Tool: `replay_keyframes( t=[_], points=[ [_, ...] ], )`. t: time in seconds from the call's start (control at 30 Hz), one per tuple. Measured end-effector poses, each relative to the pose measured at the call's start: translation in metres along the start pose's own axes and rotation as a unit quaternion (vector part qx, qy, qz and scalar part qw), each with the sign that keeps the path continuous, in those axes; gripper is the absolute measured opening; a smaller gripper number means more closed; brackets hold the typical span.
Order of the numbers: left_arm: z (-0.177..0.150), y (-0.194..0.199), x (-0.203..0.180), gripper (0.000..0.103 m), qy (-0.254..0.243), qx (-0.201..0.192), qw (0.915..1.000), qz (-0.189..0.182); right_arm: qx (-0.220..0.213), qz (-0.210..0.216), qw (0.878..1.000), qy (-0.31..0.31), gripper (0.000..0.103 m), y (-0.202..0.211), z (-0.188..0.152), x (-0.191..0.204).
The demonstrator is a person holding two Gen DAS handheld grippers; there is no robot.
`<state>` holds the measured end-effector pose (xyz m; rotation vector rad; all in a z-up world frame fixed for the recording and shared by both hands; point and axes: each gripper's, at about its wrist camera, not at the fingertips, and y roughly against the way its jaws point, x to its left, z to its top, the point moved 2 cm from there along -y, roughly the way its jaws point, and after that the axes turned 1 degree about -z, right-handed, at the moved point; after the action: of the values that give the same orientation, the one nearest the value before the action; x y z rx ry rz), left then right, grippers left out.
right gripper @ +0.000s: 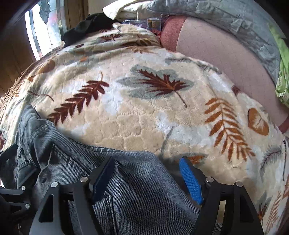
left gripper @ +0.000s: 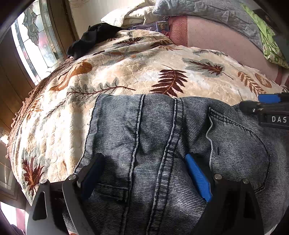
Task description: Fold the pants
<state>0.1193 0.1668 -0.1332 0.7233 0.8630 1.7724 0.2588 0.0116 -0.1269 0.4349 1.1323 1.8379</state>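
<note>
The pants (left gripper: 162, 144) are faded blue-grey jeans lying on a cream blanket with leaf prints (left gripper: 126, 72). My left gripper (left gripper: 144, 160) is open, its blue-padded fingers spread over the seat seam, close above or on the denim. A back pocket (left gripper: 238, 148) shows to its right. My right gripper (right gripper: 147, 162) is open too, straddling the right edge of the jeans (right gripper: 126, 180); its left finger is over denim, its right finger (right gripper: 189, 180) over the blanket (right gripper: 144, 117). The right gripper's tip (left gripper: 267, 106) shows at the right edge of the left wrist view.
A black garment (left gripper: 90, 39) lies at the blanket's far left. Pillows and a grey quilt (left gripper: 207, 10) sit at the back, with a pink sheet (left gripper: 216, 39) and green cloth (left gripper: 267, 41) to the right. A stained-glass window (left gripper: 34, 39) is at the left.
</note>
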Motion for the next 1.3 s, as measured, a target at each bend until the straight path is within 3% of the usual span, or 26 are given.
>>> replay_keyframes(
  t=[0.1,0.27,0.5,0.6,0.77,0.9,0.97,1.03,1.13,1.17,1.2,1.23,1.27,1.3],
  points=[
    [0.0,-0.001,0.0,0.091,0.003,0.001,1.0,0.001,-0.025,0.006,1.0,-0.005,0.079,0.016,0.006,0.005],
    [-0.001,0.0,0.0,0.091,0.003,-0.001,1.0,0.0,0.043,-0.01,0.997,0.058,0.08,-0.034,-0.009,0.037],
    [0.001,0.008,0.006,0.091,0.026,-0.002,0.9995,-0.02,-0.02,0.008,1.0,0.013,0.085,0.008,0.002,0.026],
    [0.005,0.02,0.01,0.091,0.039,-0.021,0.9985,-0.032,0.041,0.017,0.998,0.043,0.085,-0.02,-0.007,0.044],
    [0.012,0.037,0.025,0.091,0.054,-0.058,0.9968,-0.005,0.001,0.062,0.996,-0.057,0.085,0.006,-0.012,0.017],
    [0.004,0.028,0.021,0.091,0.03,-0.025,0.9992,0.003,-0.041,0.083,0.989,-0.113,0.085,0.068,-0.052,-0.018],
    [-0.005,0.009,0.015,0.091,0.006,0.018,0.9998,0.012,-0.047,0.098,0.979,-0.172,0.085,0.093,-0.09,-0.043],
    [-0.006,0.009,0.016,0.091,0.005,0.012,0.9998,0.013,-0.044,0.105,0.963,-0.243,0.085,0.113,-0.135,-0.073],
    [-0.002,0.02,0.016,0.091,0.012,0.006,0.9998,0.014,-0.018,0.081,0.936,-0.343,0.086,0.125,-0.213,-0.123],
    [-0.002,0.025,0.015,0.091,0.015,0.001,0.9999,0.009,0.0,0.066,0.923,-0.379,0.086,0.122,-0.239,-0.14],
    [-0.003,0.031,0.013,0.091,0.016,-0.004,0.9999,0.002,-0.005,0.091,0.906,-0.414,0.082,0.122,-0.262,-0.157],
    [-0.004,0.038,0.011,0.091,0.018,-0.01,0.9998,-0.007,-0.038,0.139,0.886,-0.441,0.082,0.131,-0.274,-0.17],
    [-0.006,0.046,0.009,0.091,0.019,-0.019,0.9995,-0.017,-0.044,0.15,0.867,-0.473,0.082,0.141,-0.283,-0.182],
    [-0.008,0.052,0.006,0.091,0.019,-0.027,0.9991,-0.026,-0.05,0.138,0.858,-0.493,0.083,0.152,-0.289,-0.192]
  ],
)
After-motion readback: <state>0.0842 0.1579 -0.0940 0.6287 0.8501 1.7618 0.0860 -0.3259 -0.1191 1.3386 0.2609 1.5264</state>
